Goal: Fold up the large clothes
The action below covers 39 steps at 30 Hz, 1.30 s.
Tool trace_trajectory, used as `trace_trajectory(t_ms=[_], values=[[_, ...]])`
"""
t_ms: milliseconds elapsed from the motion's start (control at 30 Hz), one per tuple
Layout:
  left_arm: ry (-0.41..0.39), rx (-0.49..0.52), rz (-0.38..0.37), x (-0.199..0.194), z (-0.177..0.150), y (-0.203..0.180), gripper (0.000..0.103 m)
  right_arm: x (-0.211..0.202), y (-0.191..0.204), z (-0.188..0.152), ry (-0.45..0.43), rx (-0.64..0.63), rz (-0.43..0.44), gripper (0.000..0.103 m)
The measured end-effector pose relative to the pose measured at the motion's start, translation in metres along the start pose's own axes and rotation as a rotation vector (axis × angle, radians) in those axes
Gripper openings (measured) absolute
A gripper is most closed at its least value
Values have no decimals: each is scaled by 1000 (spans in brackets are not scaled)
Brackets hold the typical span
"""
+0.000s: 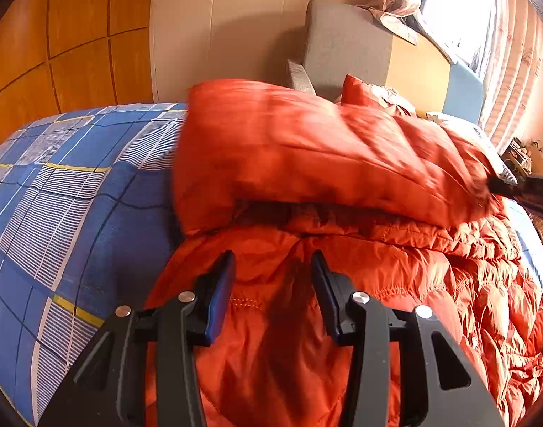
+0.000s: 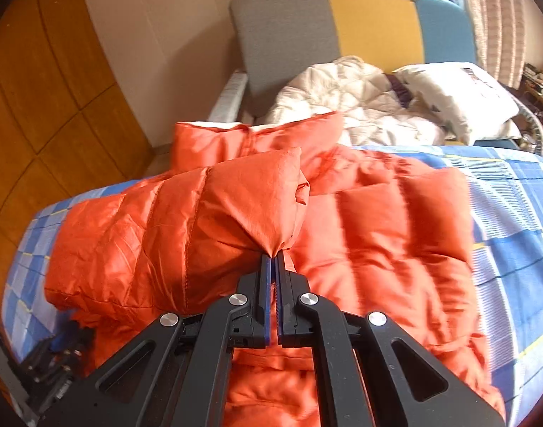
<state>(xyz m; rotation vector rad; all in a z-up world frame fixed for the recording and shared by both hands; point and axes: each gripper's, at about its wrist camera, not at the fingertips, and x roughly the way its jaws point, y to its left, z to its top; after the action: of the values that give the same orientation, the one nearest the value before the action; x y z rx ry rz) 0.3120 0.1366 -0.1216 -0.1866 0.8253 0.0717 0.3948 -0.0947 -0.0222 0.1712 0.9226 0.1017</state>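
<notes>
An orange puffer jacket [image 1: 396, 284] lies spread on a bed with a blue checked sheet [image 1: 65, 192]. My left gripper [image 1: 273, 270] is open just above the jacket's near part, holding nothing. My right gripper [image 2: 274, 259] is shut on the cuff end of the jacket's sleeve [image 2: 200, 220] and holds it raised over the jacket body [image 2: 396, 235]. In the left wrist view the lifted sleeve [image 1: 307, 149] is blurred, with the right gripper [image 1: 502, 186] at its far right end.
A white quilted garment [image 2: 346, 103] and a white pillow [image 2: 456, 96] lie at the head of the bed. A grey, yellow and blue headboard [image 2: 342, 28] stands behind. A wooden wardrobe [image 1: 58, 35] is on the left, a curtained window [image 1: 485, 35] on the right.
</notes>
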Motion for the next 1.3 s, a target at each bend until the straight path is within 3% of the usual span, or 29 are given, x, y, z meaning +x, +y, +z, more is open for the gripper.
trace_trajectory(t_ms=[367, 767, 967, 1033, 1067, 1133, 1200, 1300], values=[[-8, 11, 23, -1, 4, -1, 43, -10, -71, -4, -8, 85, -136, 2], [-100, 1, -10, -36, 17, -2, 43, -5, -95, -17, 16, 117, -212, 1], [-94, 45, -26, -27, 35, -17, 44, 6, -106, -24, 65, 126, -234, 1], [-91, 54, -42, -22, 41, -23, 51, 3, -109, -24, 60, 146, -219, 2], [-92, 60, -40, -20, 44, -26, 51, 1, -112, -23, 60, 163, -205, 5], [-91, 67, -44, -16, 49, -32, 51, -6, -113, -20, 42, 163, -222, 35], [-94, 75, -49, -13, 56, -37, 52, -17, -113, -17, -2, 165, -229, 56], [-102, 86, -54, -10, 65, -45, 52, -32, -105, -8, -68, 147, -233, 57]])
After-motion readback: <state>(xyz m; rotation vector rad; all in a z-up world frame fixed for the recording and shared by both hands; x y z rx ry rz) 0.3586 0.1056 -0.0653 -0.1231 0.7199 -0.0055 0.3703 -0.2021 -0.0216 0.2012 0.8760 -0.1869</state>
